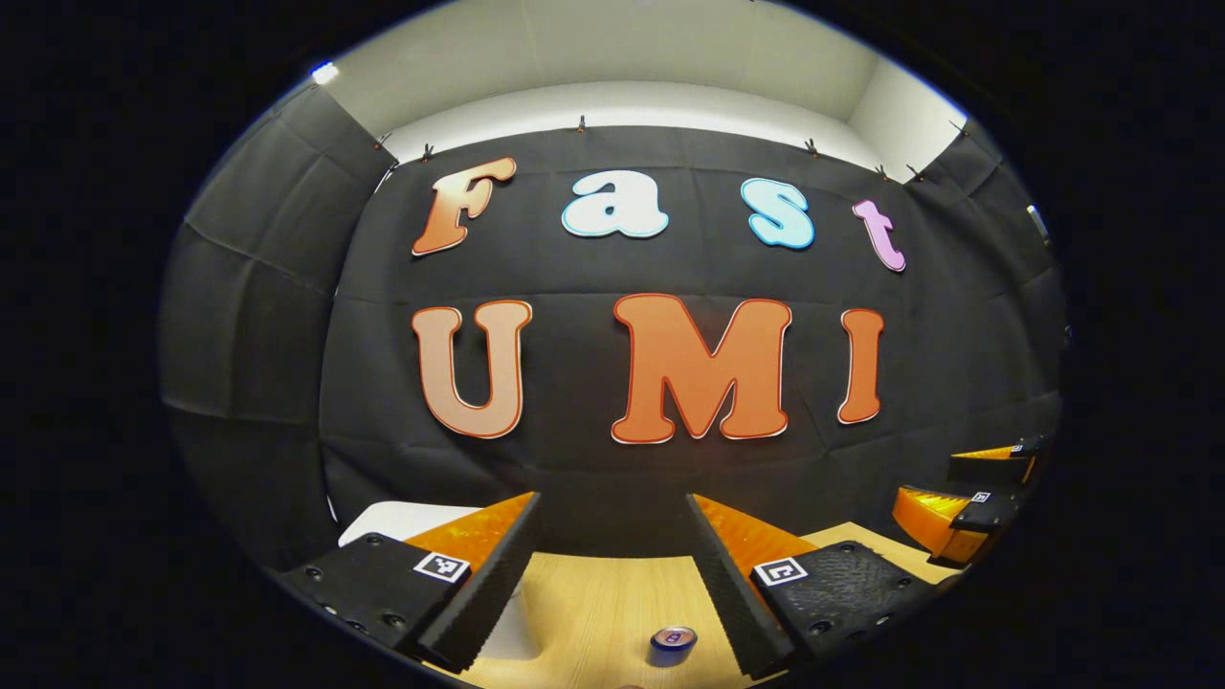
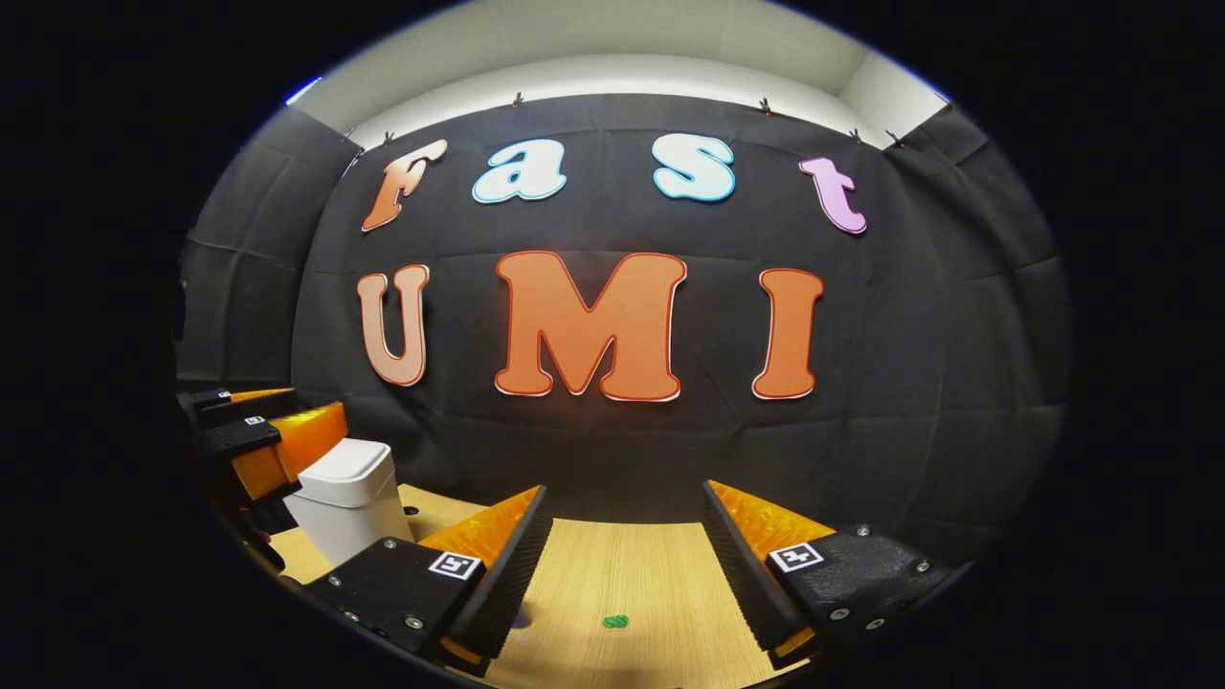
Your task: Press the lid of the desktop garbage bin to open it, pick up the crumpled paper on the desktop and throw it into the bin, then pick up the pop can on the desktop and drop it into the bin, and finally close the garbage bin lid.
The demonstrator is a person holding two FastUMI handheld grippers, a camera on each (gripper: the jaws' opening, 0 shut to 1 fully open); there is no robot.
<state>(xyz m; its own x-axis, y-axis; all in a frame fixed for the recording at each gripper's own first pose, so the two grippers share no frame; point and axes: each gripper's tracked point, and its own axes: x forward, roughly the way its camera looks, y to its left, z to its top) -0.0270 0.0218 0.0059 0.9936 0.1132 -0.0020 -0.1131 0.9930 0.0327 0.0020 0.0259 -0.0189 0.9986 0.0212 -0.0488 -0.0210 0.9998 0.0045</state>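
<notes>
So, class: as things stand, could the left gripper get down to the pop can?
Probably yes. The left gripper is open, and the pop can stands upright on the bare table just beyond its fingers, nothing between.

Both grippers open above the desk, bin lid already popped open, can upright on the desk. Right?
Not quite: the bin has its lid down, not open, as the right gripper view shows. The rest stands: the left gripper and the right gripper are open above the desk, and the can stands upright in the left gripper view.
</notes>
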